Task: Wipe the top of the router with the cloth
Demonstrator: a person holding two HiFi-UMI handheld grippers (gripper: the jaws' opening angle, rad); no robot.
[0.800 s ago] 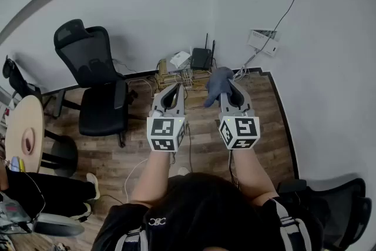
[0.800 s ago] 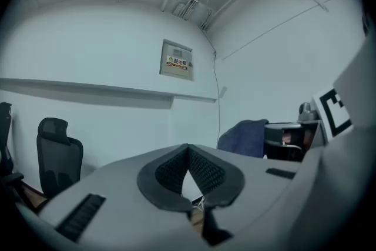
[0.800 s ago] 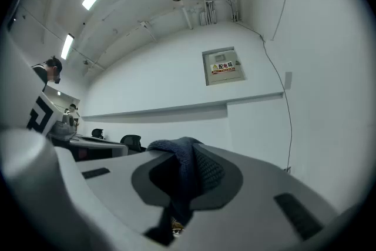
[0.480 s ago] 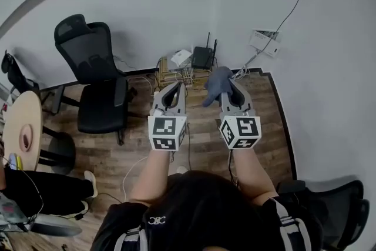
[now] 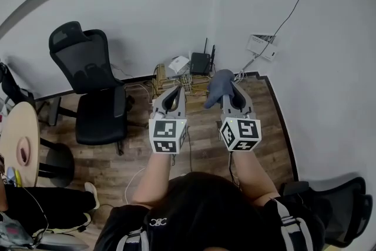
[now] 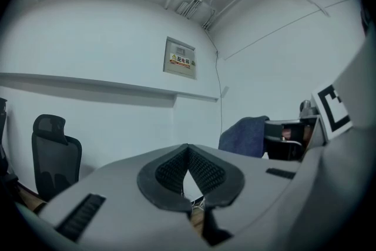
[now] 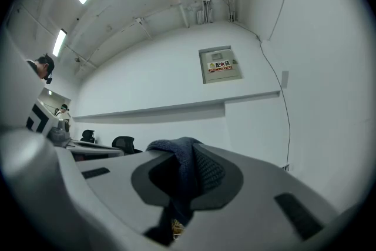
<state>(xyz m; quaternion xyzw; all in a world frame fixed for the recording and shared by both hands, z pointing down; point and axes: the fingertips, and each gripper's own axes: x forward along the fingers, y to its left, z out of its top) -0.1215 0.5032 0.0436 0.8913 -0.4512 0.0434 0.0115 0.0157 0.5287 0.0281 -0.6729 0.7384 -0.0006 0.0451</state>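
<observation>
One tabletop, far left: the round tabletop (image 5: 17,126) has slid a little further toward the edge of the head view. We read that as the head turning toward the corner, not as anything on it being moved.
Office chair: the black chair (image 5: 94,97) sits slightly further left in the frame than half a second ago and is otherwise untouched.
Left gripper: the left gripper (image 5: 175,90) is held out in front as before. In its own view the pads meet at the tip with nothing between them, so it is clenched and empty.
Router: the black router (image 5: 200,62) stands with two antennas up at the foot of the wall, on what looks like a low wooden rack (image 5: 173,76) full of cables. Both grippers are well short of it.
Cloth: the blue-grey cloth (image 5: 218,84) hangs bunched over the tip of the right gripper, not yet touching the router.
Right gripper: the right gripper (image 5: 230,91) is clamped on the cloth, level with the left one, in the same posture as before.
Meaning for the task: we judge that only the approach has advanced. The wiping has not begun, and the cloth must first be lowered onto the router's top.
</observation>
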